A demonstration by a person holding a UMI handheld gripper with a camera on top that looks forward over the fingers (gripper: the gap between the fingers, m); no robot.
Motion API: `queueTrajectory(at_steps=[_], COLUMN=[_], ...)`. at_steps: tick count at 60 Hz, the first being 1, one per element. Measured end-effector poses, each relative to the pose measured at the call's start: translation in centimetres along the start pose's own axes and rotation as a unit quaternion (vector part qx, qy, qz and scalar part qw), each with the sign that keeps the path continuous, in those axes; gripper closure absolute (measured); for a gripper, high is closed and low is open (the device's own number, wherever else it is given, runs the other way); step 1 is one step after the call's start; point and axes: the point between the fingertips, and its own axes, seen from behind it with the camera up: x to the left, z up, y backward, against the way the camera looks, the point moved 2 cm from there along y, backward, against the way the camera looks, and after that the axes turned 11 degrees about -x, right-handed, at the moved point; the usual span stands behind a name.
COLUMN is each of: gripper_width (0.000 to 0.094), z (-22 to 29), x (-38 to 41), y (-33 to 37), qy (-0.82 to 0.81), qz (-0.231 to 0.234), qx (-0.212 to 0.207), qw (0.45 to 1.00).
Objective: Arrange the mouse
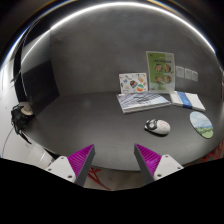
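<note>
A white and grey mouse (157, 127) lies on the grey table (90, 115), beyond my fingers and to their right. A round green mouse mat (201, 124) lies just to the right of the mouse. My gripper (112, 158) is open and empty, its two fingers with magenta pads (79, 157) wide apart, held above the table's near part. Nothing stands between the fingers.
Open booklets and papers (145, 100) lie behind the mouse, with two upright picture cards (159, 71) against the wall. A dark device with cables (20, 117) sits at the table's left. A red mark (95, 176) shows on the surface below the fingers.
</note>
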Motion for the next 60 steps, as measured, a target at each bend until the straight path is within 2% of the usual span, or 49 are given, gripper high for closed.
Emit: queueTrajectory(at_steps=[9, 16, 26, 30, 31, 32, 34, 45, 57, 60], gripper_width=[0.0105, 0.0104, 0.0108, 0.0102, 0.0043, 0.0104, 0.0112, 0.0100, 0.0118, 0.0298], z=[-0.3, -1.2, -3.1, -3.8, -3.8, -3.5, -3.3, -1.2, 1.0, 1.6], x=[-4.1, -11.4, -18.1, -19.2, -19.2, -19.0, -19.1, -20.1, -21.9, -21.9], y=[0.3, -1.1, -4.0, -5.5, -5.9, -6.4, -7.1, -11.6, -16.2, -16.8], qy=[0.015, 0.031, 0.050, 0.060, 0.061, 0.057, 0.057, 0.051, 0.030, 0.026], qz=[-0.005, -0.015, -0.025, -0.022, -0.018, -0.014, -0.010, -0.018, -0.060, -0.067], qx=[-0.004, -0.003, 0.023, 0.039, 0.039, 0.032, 0.034, 0.027, 0.032, 0.039], qw=[1.000, 0.999, 0.998, 0.997, 0.997, 0.998, 0.998, 0.998, 0.997, 0.997])
